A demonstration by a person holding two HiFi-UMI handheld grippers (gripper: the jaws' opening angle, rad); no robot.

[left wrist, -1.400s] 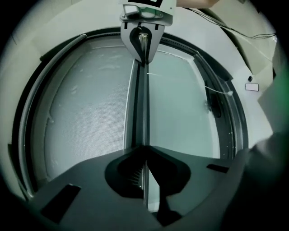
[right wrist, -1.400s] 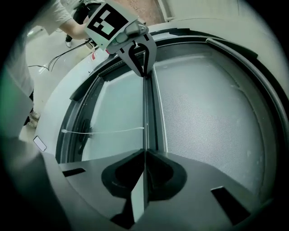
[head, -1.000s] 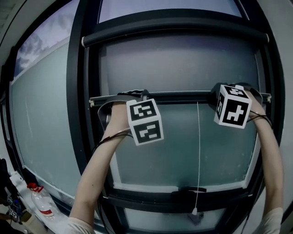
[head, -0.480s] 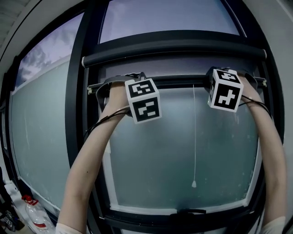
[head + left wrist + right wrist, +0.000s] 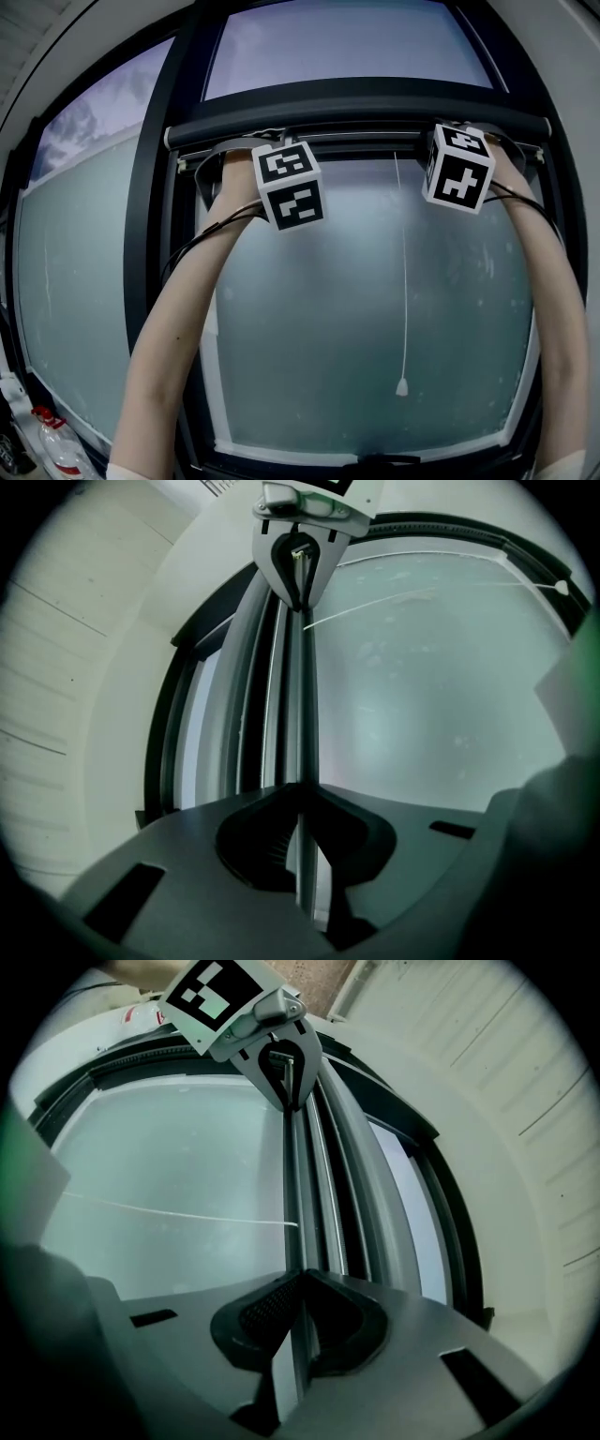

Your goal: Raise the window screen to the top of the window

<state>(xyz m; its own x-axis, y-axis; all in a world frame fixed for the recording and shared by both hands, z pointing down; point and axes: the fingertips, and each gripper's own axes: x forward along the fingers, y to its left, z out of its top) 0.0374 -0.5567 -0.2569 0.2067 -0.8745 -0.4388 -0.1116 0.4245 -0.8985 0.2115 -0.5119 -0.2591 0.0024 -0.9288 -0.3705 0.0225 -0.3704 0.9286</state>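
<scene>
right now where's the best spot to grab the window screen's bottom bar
Take the bottom bar near each end, from the room side, fingers pinching its thin edge, as the left gripper and right gripper do: it is long, narrow and horizontal.

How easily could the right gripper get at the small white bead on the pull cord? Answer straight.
Likely not yet: the right gripper is shut on the screen's thin grey bar, and the bead hangs well below. Nothing blocks the path; it must let go first.
</scene>
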